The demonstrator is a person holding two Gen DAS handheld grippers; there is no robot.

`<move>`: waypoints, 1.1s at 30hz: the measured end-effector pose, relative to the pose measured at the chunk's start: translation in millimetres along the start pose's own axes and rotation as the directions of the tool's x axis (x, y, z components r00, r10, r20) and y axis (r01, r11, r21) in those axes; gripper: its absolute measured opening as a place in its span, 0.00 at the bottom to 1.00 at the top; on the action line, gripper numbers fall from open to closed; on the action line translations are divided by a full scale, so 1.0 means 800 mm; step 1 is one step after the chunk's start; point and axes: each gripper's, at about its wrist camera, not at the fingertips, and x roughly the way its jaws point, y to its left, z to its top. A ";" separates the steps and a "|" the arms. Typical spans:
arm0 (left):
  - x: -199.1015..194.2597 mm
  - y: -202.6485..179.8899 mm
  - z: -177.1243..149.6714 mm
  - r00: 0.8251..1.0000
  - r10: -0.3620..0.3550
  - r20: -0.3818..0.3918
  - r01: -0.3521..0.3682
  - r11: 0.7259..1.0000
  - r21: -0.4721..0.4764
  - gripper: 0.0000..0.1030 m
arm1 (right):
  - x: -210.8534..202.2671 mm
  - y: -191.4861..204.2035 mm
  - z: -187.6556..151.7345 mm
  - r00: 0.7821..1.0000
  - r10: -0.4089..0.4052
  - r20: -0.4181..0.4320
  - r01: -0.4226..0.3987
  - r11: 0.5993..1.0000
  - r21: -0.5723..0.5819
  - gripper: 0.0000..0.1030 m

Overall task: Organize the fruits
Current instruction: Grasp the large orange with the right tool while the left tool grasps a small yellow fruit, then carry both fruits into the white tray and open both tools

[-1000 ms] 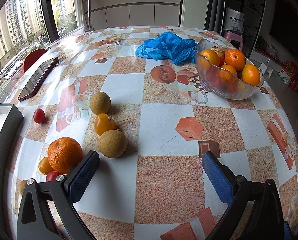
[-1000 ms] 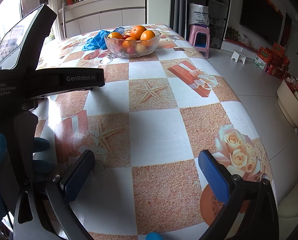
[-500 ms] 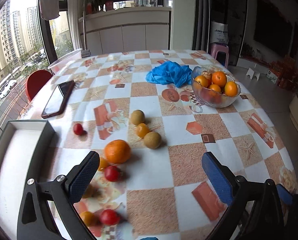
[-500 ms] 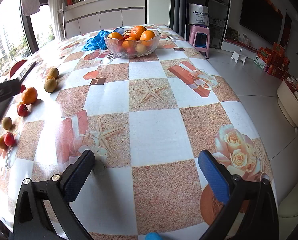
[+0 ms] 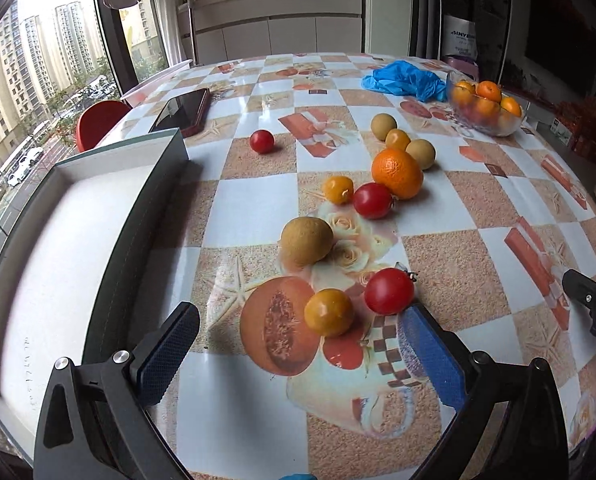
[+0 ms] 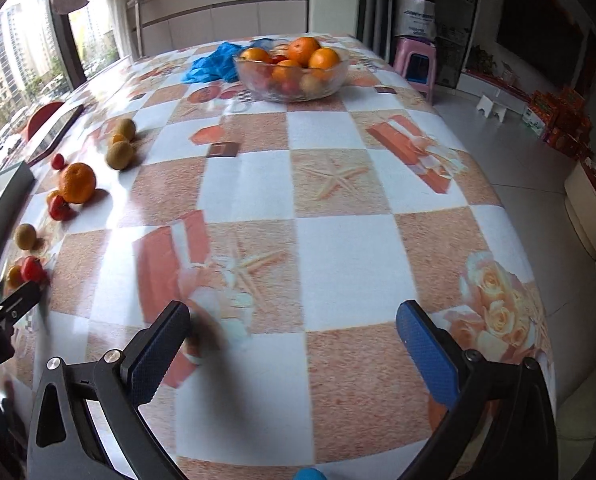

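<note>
Loose fruit lies across the patterned table. Closest to my open left gripper (image 5: 298, 344) are a small yellow-orange fruit (image 5: 329, 312) and a red tomato (image 5: 389, 291), just beyond the fingertips. Farther off lie a brown kiwi-like fruit (image 5: 306, 240), another red tomato (image 5: 372, 200), a large orange (image 5: 397, 173) and a lone red tomato (image 5: 261, 141). A glass bowl (image 6: 290, 70) of oranges stands at the far side. My right gripper (image 6: 294, 344) hangs open over bare tablecloth, nothing between its fingers.
A grey-rimmed white tray (image 5: 58, 248) lies at the left table edge. A phone (image 5: 184, 110) rests beyond it, and a blue plastic bag (image 5: 406, 80) beside the bowl. The table edge drops to the floor on the right, near a pink stool (image 6: 416, 60).
The left gripper has pulled back toward the near-left part of the table, so the tray and nearest fruits now fill its view. The right gripper barely moved; the left gripper's tip shows at its left edge.
</note>
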 end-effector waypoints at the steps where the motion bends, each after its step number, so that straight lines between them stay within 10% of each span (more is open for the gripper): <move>1: 0.002 0.005 0.000 1.000 -0.023 -0.001 0.023 0.999 -0.027 1.00 | 0.002 0.012 0.005 0.999 0.034 -0.003 -0.034 0.999 -0.026 1.00; 13: 0.010 0.004 0.011 0.997 -0.040 -0.062 0.039 0.999 -0.014 0.98 | 0.054 0.122 0.097 0.949 0.315 -0.032 -0.316 0.948 -0.034 0.97; 18: 0.003 0.007 0.011 0.998 -0.039 -0.039 0.039 0.999 -0.023 0.77 | 0.071 0.160 0.115 0.932 0.359 -0.057 -0.362 0.930 -0.068 0.75; 20: 0.001 0.011 0.012 0.999 -0.038 -0.033 0.037 0.999 -0.034 0.67 | 0.075 0.167 0.122 0.910 0.411 -0.058 -0.414 0.908 -0.058 0.43; 27: -0.004 0.023 0.015 0.996 -0.079 -0.033 0.077 0.996 -0.050 0.22 | 0.056 0.141 0.107 0.904 0.427 -0.036 -0.428 0.903 -0.027 0.39; 33: -0.013 0.027 0.006 0.992 -0.117 -0.038 0.115 0.991 -0.064 0.22 | 0.033 0.108 0.074 0.904 0.427 -0.024 -0.428 0.904 -0.019 0.39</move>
